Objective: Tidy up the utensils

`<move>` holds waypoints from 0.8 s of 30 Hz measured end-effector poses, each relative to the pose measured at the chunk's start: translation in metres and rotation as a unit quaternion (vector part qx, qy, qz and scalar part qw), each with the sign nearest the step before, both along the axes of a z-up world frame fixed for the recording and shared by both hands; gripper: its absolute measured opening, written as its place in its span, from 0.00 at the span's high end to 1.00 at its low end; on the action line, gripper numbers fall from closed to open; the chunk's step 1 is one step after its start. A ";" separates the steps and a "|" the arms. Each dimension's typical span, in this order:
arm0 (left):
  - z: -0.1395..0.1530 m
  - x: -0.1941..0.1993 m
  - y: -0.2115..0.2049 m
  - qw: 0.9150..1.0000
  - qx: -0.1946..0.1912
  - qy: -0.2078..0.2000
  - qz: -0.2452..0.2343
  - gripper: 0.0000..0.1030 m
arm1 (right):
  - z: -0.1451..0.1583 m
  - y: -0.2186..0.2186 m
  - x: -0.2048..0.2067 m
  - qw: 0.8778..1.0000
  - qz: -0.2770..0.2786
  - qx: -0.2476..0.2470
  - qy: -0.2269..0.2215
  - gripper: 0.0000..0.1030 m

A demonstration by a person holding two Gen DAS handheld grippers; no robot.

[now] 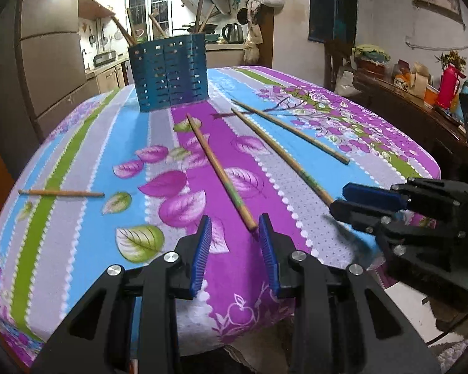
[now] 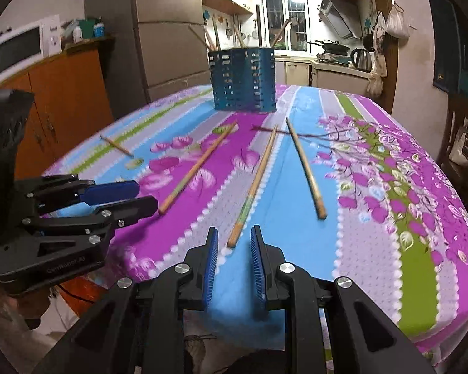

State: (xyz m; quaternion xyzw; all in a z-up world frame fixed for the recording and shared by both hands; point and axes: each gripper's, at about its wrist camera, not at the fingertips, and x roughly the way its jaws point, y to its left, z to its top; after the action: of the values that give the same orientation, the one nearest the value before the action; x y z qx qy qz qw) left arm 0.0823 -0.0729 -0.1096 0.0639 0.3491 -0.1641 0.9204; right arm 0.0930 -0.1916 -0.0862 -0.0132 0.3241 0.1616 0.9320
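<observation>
Left gripper (image 1: pixel 234 227), right gripper (image 2: pixel 233 240): black frames, ribbed blue pads, silver screws (faint lettering).

Embossed "GenRobot.AI", faint, on black body of left tongs (image 2: pixel 148 198); nothing else legible.

The open left gripper (image 1: pixel 235 222) hovers at a chopstick (image 1: pixel 220 171)'s near end; 3 more lie before a blue holder (image 1: pixel 169 73).

Holder (image 2: pixel 244 79) contents mostly hidden
</observation>
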 end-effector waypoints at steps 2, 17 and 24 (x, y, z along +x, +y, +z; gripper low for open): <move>-0.005 -0.001 0.002 1.000 -0.014 -0.004 0.003 0.71 | -0.003 0.005 -0.001 1.000 -0.004 -0.011 -0.015 0.78; -0.022 -0.018 -0.013 0.994 -0.001 -0.109 0.018 0.89 | -0.006 0.004 -0.010 0.999 -0.031 0.002 -0.041 0.93; -0.023 -0.020 -0.017 0.992 0.009 -0.125 0.020 0.93 | -0.005 0.003 -0.014 0.999 -0.028 0.002 -0.045 0.93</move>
State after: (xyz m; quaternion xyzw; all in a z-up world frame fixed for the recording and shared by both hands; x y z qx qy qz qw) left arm 0.0624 -0.0899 -0.1328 0.0854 0.2337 -0.1334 0.9593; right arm 0.0792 -0.1886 -0.0912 -0.0096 0.2823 0.1352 0.9497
